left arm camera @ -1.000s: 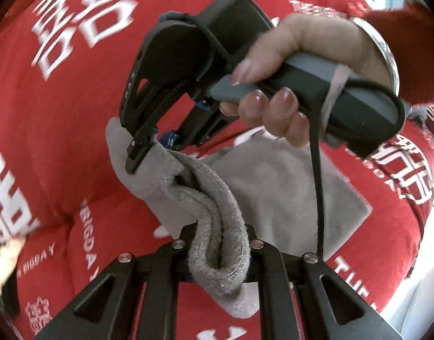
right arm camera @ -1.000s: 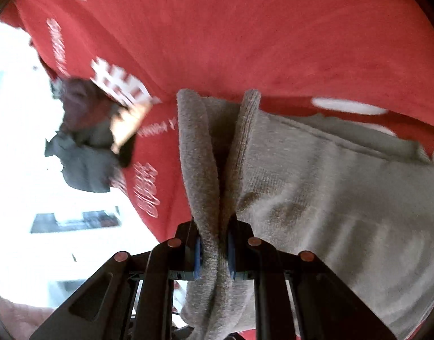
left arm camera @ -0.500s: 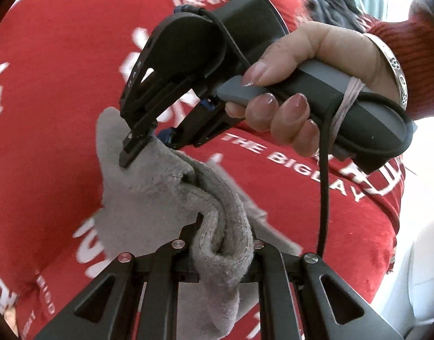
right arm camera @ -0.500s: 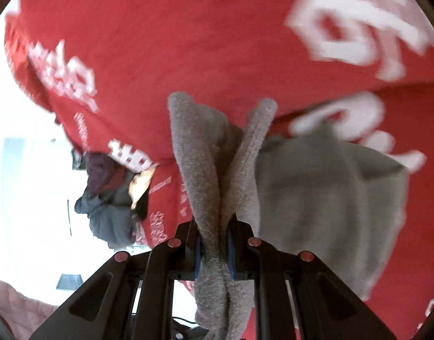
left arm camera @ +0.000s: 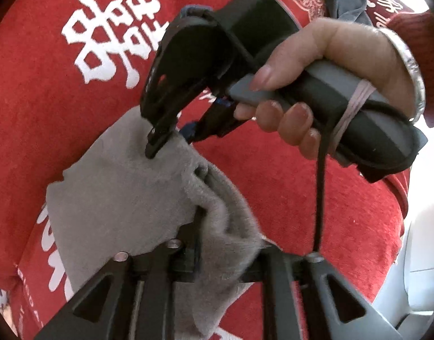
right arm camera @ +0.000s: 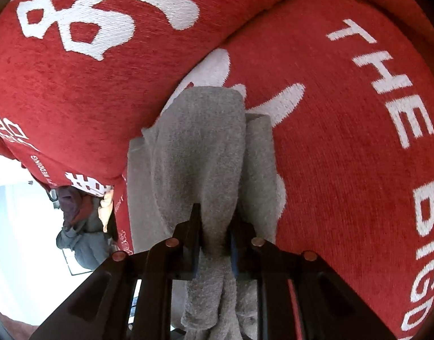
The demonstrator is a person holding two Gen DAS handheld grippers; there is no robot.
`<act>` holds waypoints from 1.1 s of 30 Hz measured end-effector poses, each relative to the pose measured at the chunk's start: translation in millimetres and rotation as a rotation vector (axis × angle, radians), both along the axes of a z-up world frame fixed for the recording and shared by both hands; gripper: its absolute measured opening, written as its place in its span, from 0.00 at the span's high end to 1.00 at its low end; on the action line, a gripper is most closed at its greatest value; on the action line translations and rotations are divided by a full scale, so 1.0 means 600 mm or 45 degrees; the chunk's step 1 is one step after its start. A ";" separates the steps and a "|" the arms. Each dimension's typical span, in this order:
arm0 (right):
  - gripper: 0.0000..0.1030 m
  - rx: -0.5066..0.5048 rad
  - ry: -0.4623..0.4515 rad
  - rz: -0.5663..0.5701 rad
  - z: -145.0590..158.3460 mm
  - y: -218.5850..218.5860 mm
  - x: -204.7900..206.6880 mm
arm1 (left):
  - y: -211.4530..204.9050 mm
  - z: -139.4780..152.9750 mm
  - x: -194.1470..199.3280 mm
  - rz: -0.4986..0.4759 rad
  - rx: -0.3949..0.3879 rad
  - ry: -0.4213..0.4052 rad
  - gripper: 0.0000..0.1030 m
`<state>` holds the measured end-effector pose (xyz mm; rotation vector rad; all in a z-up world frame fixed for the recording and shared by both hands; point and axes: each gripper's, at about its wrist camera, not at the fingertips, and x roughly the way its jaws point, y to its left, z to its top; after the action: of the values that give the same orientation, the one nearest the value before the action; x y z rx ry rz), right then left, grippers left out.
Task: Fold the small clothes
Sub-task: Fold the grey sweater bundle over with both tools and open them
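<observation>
A red fabric cover (left arm camera: 61, 119) printed with white Chinese characters and English lettering fills the background of both views; the right wrist view shows a seam where 2 cushioned parts (right arm camera: 344, 147) meet. On it lies a small grey garment (left arm camera: 117, 198) of soft, fuzzy knit, bunched and partly lifted off the cover. The left gripper (left arm camera: 214, 243), at the bottom of its own view, has its jaws standing apart, with a thick fold of the garment lying between them and spilling down past them. The right gripper (left arm camera: 167, 143), held by the person's right hand (left arm camera: 316, 90), reaches down from above and pinches the garment's far edge. In the right wrist view, the right gripper (right arm camera: 215, 235) has its 2 fingers clamped on a gathered fold of the garment (right arm camera: 199, 147), which stretches ahead toward the seam. A bundle of dark clothing (right arm camera: 80, 226) sits at the far left edge.
</observation>
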<state>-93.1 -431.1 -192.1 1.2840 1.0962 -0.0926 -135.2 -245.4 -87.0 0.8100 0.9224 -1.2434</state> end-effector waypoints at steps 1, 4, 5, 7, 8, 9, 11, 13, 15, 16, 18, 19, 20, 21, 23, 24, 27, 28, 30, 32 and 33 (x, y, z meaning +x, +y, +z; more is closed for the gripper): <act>0.78 -0.001 0.010 -0.004 0.002 0.002 -0.001 | 0.004 0.005 0.002 0.012 -0.004 0.008 0.49; 0.74 -0.030 0.045 -0.007 0.021 0.006 -0.009 | 0.029 0.027 0.019 0.035 -0.045 0.009 0.36; 0.71 -0.040 0.056 -0.009 0.025 0.003 -0.023 | 0.035 0.033 0.021 0.034 -0.039 0.023 0.36; 0.56 -0.057 0.073 -0.032 0.036 0.007 -0.038 | 0.050 0.041 0.024 0.036 -0.028 0.049 0.36; 0.54 -0.069 0.082 -0.059 0.045 0.011 -0.052 | 0.061 0.045 0.027 0.037 -0.027 0.064 0.36; 0.53 -0.078 0.090 -0.080 0.051 0.015 -0.065 | 0.073 0.049 0.031 0.038 -0.027 0.078 0.36; 0.53 -0.083 0.096 -0.133 0.066 0.031 -0.094 | 0.096 0.056 0.037 0.039 -0.022 0.091 0.36; 0.53 -0.075 0.099 -0.177 0.077 0.046 -0.123 | 0.118 0.061 0.054 0.048 -0.010 0.122 0.36; 0.53 -0.050 0.101 -0.230 0.081 0.058 -0.163 | 0.138 0.062 0.073 0.078 0.001 0.172 0.36; 0.53 -0.037 0.105 -0.267 0.084 0.073 -0.186 | 0.151 0.061 0.090 0.118 0.017 0.203 0.36; 0.53 -0.020 0.105 -0.324 0.088 0.092 -0.217 | 0.168 0.051 0.123 0.211 0.055 0.272 0.36; 0.53 -0.015 0.105 -0.354 0.090 0.102 -0.232 | 0.178 0.040 0.150 0.295 0.080 0.327 0.36; 0.53 -0.011 0.104 -0.393 0.094 0.116 -0.247 | 0.189 0.032 0.171 0.373 0.096 0.367 0.36; 0.53 -0.012 0.107 -0.424 0.097 0.127 -0.254 | 0.200 0.022 0.195 0.460 0.111 0.416 0.36; 0.53 0.009 0.096 -0.506 0.101 0.150 -0.276 | 0.220 0.001 0.240 0.622 0.119 0.514 0.36; 0.53 0.035 0.074 -0.536 0.100 0.161 -0.282 | 0.228 -0.009 0.256 0.677 0.120 0.542 0.36; 0.53 0.077 0.060 -0.517 0.085 0.183 -0.268 | 0.232 -0.041 0.276 0.722 0.174 0.567 0.36; 0.53 0.081 0.072 -0.496 0.076 0.188 -0.255 | 0.232 -0.044 0.271 0.705 0.182 0.563 0.36; 0.58 0.072 0.088 -0.471 0.066 0.189 -0.231 | 0.229 -0.048 0.259 0.656 0.203 0.524 0.36; 0.82 0.035 0.107 -0.457 0.067 0.186 -0.209 | 0.226 -0.048 0.245 0.597 0.221 0.479 0.36; 0.83 0.022 0.101 -0.457 0.071 0.185 -0.203 | 0.223 -0.049 0.242 0.575 0.224 0.460 0.36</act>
<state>-214.9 -320.0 -149.3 1.4923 0.9246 -0.4066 10.1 -111.6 -116.5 0.4758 1.4347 -0.9293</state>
